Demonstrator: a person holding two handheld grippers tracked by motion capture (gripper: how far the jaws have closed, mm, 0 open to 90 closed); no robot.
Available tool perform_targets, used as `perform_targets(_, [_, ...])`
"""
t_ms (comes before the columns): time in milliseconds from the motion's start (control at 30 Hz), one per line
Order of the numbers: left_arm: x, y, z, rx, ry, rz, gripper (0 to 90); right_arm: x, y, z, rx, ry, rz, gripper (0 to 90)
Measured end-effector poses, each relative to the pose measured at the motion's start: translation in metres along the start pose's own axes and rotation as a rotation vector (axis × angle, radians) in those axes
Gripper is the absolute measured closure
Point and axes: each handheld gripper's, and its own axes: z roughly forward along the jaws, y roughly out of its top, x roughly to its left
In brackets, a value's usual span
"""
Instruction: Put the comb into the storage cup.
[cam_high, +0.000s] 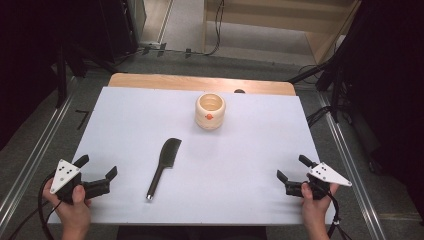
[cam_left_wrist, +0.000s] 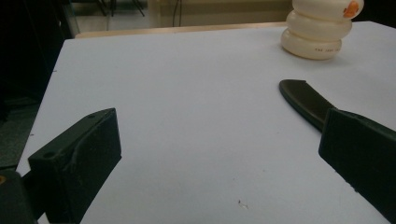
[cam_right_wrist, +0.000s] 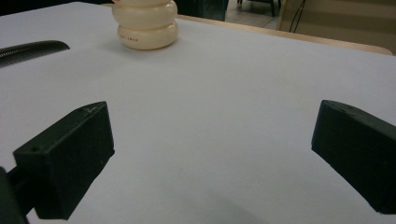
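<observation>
A black comb lies on the white table sheet near the middle, toothed head away from me, metal-tipped handle toward me. Behind it stands a cream ribbed cup with an orange mark on its side. My left gripper rests at the near left corner, open, nothing between its jaws; its own view has the comb's head and the cup ahead to the right. My right gripper sits at the near right, open and empty, with the cup and comb far off to its left.
The sheet covers a wooden table whose bare back edge shows beyond the cup. Dark stands and cables ring the table on the floor. A wide bare stretch of sheet separates the two grippers.
</observation>
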Motion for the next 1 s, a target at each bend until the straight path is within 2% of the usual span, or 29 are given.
perform_targets(167, [-0.009,0.004,0.0,-0.002,0.005,0.051,0.0,0.001,-0.001,0.0,-0.014,0.002,-0.007,0.0])
perform_targets(267, [-0.016,0.008,-0.001,-0.011,0.002,0.061,0.0,0.001,-0.001,-0.002,-0.025,0.011,-0.007,0.0])
perform_targets(367, [-0.02,0.012,-0.002,-0.014,-0.019,0.063,0.0,0.0,-0.002,-0.002,-0.028,0.015,-0.007,0.0])
perform_targets(433, [-0.028,0.017,-0.003,-0.018,-0.022,0.086,0.0,0.0,-0.002,-0.002,-0.029,0.017,-0.008,0.0])
perform_targets(533, [-0.033,0.021,-0.003,-0.02,-0.008,0.091,0.0,0.0,-0.002,-0.002,-0.03,0.019,-0.009,0.0])
perform_targets(567, [-0.037,0.025,-0.003,-0.004,-0.024,0.083,0.0,0.001,-0.002,-0.002,-0.031,0.019,-0.012,0.0])
perform_targets(633, [-0.04,0.027,-0.003,-0.007,-0.018,0.083,0.0,0.001,-0.002,-0.002,-0.034,0.025,-0.02,0.0])
perform_targets(667, [-0.042,0.029,-0.003,-0.009,-0.035,0.08,0.0,0.001,-0.002,-0.002,-0.034,0.025,-0.02,0.0])
perform_targets(800, [-0.049,0.036,-0.001,0.005,-0.061,0.086,0.0,0.001,-0.002,-0.002,-0.036,0.03,-0.019,0.0])
perform_targets(833, [-0.051,0.038,0.0,0.013,-0.054,0.085,0.0,0.001,-0.002,-0.002,-0.036,0.031,-0.02,0.0])
perform_targets(867, [-0.054,0.041,0.003,0.04,-0.036,0.083,0.0,0.001,-0.002,-0.002,-0.038,0.031,-0.022,0.0])
perform_targets(900, [-0.054,0.041,0.003,0.04,-0.036,0.083,0.0,0.001,-0.002,-0.002,-0.039,0.033,-0.023,0.0])
perform_targets(933, [-0.056,0.043,0.007,0.077,-0.01,0.08,0.0,0.001,-0.002,-0.002,-0.042,0.036,-0.023,0.0])
perform_targets(1000, [-0.057,0.044,0.01,0.094,-0.017,0.068,0.0,0.001,-0.002,-0.002,-0.044,0.036,-0.026,0.0])
